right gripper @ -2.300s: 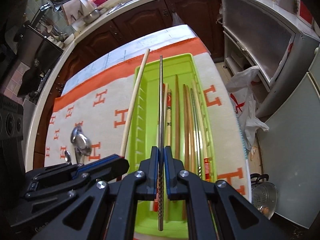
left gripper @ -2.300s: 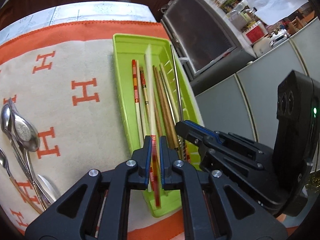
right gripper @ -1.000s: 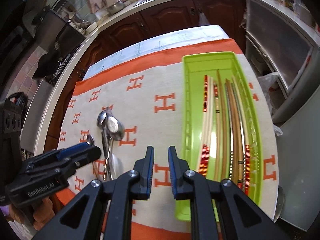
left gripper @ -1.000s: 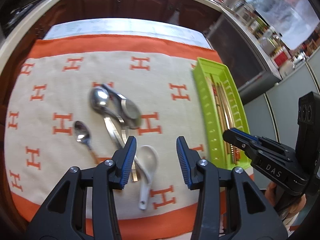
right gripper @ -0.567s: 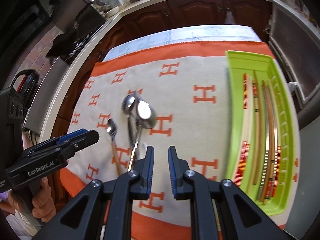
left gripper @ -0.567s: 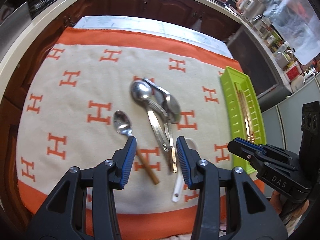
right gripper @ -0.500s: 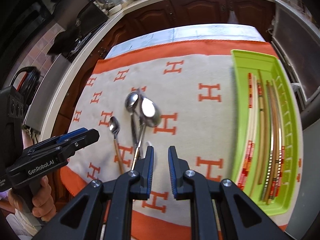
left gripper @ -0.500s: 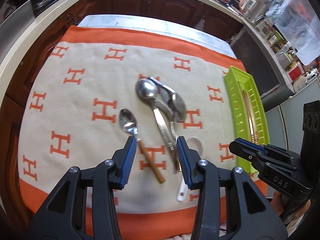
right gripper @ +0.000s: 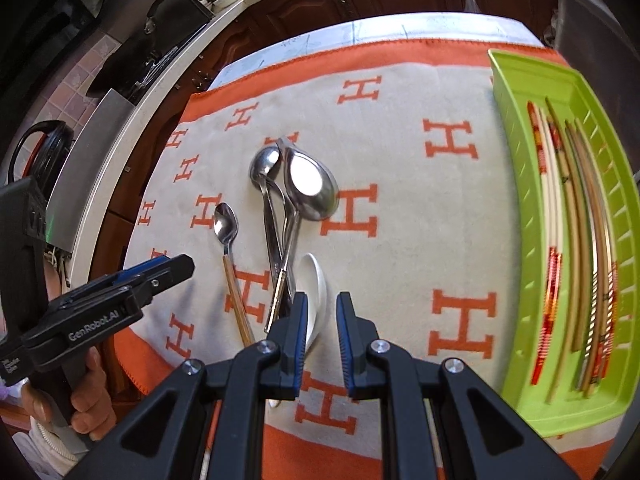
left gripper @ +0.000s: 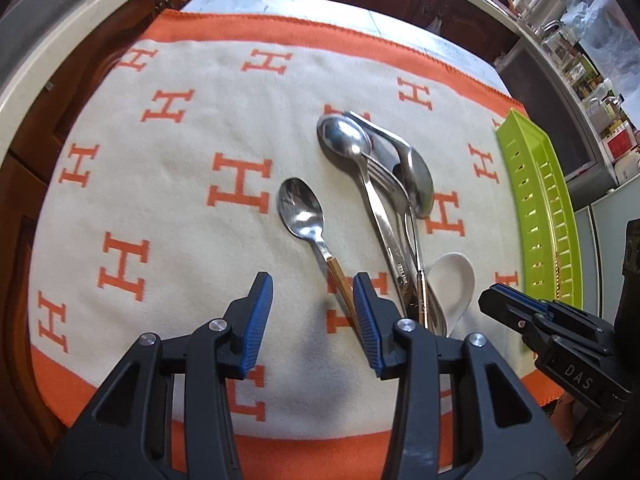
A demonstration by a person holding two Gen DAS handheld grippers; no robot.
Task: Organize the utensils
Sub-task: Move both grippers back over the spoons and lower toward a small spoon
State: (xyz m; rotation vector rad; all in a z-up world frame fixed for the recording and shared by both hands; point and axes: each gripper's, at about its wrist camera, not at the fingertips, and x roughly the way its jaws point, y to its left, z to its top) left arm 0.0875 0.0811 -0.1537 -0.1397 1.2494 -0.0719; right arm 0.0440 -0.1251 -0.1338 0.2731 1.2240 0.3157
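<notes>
1. Left hand-held gripper (left gripper: 312, 312) at lower centre of the left wrist view, jaws well apart, nothing between the pads. Blue pads (left gripper: 258, 320) hover over the cloth; right-hand pad overlaps the wooden handle of the small spoon in the picture, contact cannot be told.
2. Right hand-held gripper (right gripper: 322, 328) at lower centre of the right wrist view, jaws narrowly parted, nothing held. Left pad overlaps the white ceramic spoon (right gripper: 314, 280); touching or above cannot be told.
3. Cream cloth (left gripper: 168, 220) with orange H marks and orange border covering the table.
4. Small spoon (left gripper: 300, 208) with wooden handle at frame centre of the left wrist view, bowl toward the top, lying alone just left of the pile.
5. Pile of steel spoons (left gripper: 384, 184) right of centre, handles crossing, bowls toward the top; ceramic spoon at the pile's lower end, partly under the handles.
6. Green tray (right gripper: 520, 92) along the right edge of the right wrist view, on the cloth, well apart from the spoons. Chopsticks (right gripper: 576, 240) lying lengthwise inside it, several kinds: pale with red bands, wooden, metal.
7. Person's fingers (right gripper: 86, 396) at lower left, wrapped round the left tool's grip.
</notes>
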